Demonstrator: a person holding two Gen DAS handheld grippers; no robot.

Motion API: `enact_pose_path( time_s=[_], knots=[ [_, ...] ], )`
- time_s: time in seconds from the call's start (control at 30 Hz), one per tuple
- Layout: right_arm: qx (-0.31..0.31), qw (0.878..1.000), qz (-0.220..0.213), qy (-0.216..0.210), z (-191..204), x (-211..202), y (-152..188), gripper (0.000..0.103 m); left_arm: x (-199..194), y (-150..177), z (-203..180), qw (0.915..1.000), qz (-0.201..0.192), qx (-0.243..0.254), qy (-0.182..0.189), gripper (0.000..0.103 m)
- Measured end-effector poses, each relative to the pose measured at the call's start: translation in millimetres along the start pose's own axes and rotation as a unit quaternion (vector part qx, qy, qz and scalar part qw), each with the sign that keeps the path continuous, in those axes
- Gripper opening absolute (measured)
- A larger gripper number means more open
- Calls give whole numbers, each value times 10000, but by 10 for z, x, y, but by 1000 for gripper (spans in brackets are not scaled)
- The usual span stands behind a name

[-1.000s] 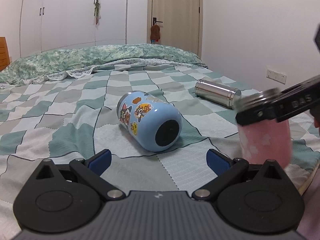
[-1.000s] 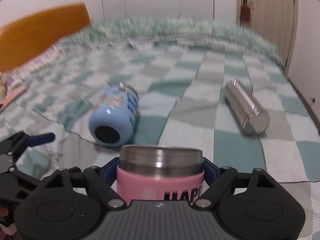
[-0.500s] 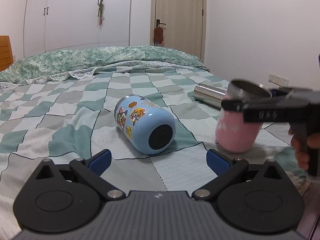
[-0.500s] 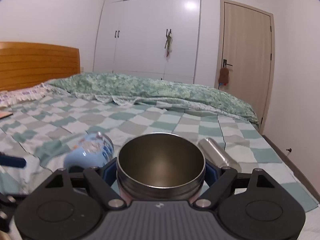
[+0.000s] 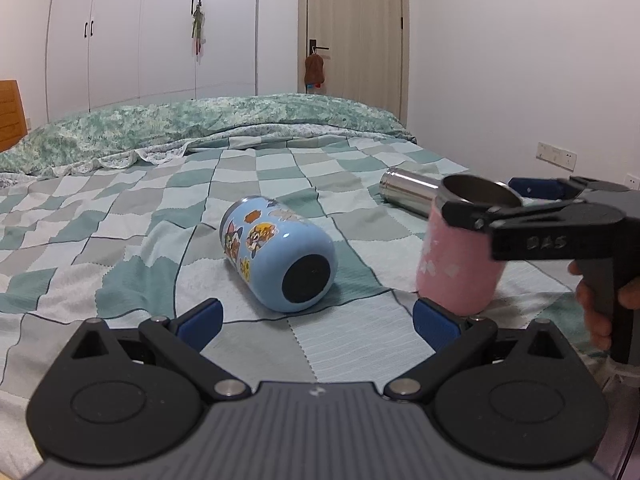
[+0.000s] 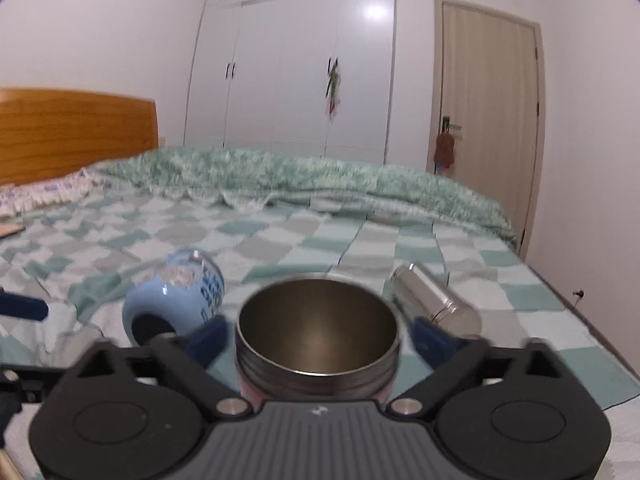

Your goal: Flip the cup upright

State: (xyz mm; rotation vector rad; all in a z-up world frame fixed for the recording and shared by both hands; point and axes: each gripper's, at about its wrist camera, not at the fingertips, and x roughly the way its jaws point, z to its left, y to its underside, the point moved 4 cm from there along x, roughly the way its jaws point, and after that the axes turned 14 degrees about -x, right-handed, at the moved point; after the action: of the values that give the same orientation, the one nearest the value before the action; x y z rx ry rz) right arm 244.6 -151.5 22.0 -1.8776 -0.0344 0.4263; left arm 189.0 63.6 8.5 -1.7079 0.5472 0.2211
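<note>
The pink cup (image 5: 460, 268) with a steel rim stands upright on the checked bedspread, mouth up; it fills the middle of the right wrist view (image 6: 318, 344). My right gripper (image 6: 318, 338) sits around its rim with the blue pads (image 6: 206, 340) spread clear of the cup, so it is open; it also shows in the left wrist view (image 5: 496, 200). A light blue sticker cup (image 5: 278, 256) lies on its side, base toward the left camera. My left gripper (image 5: 316, 316) is open and empty, in front of the blue cup.
A steel flask (image 5: 408, 196) lies on its side behind the pink cup, also in the right wrist view (image 6: 436, 304). A green folded duvet (image 5: 200, 128) runs across the far bed. A wooden headboard (image 6: 76, 132) is at left. The bed's right edge is near.
The right gripper turned the pink cup from held low to upright, set it on the bed, and its pads have spread off the cup. The left gripper stayed still.
</note>
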Motion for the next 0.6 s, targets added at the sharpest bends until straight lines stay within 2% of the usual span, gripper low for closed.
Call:
enact_pose_path(
  time_s=[0.17,0.3,0.43,0.6],
  knots=[
    [8,9991,-397,115,-136,-480,-62,103,-244,-29,-140,9998,-165,-57,34,103],
    [25,9979,-605,225,-262,-944,29,103,-488,25,-276,9994,-323,-88,57,103],
    [132,9971,-652,364,-339,-1353,252,103,-699,164,-369,9984,-499,-270,35,103],
    [108,9976,-525,446,-324,-1625,563,103,-886,463,-430,9954,-804,-517,-76,103]
  ],
)
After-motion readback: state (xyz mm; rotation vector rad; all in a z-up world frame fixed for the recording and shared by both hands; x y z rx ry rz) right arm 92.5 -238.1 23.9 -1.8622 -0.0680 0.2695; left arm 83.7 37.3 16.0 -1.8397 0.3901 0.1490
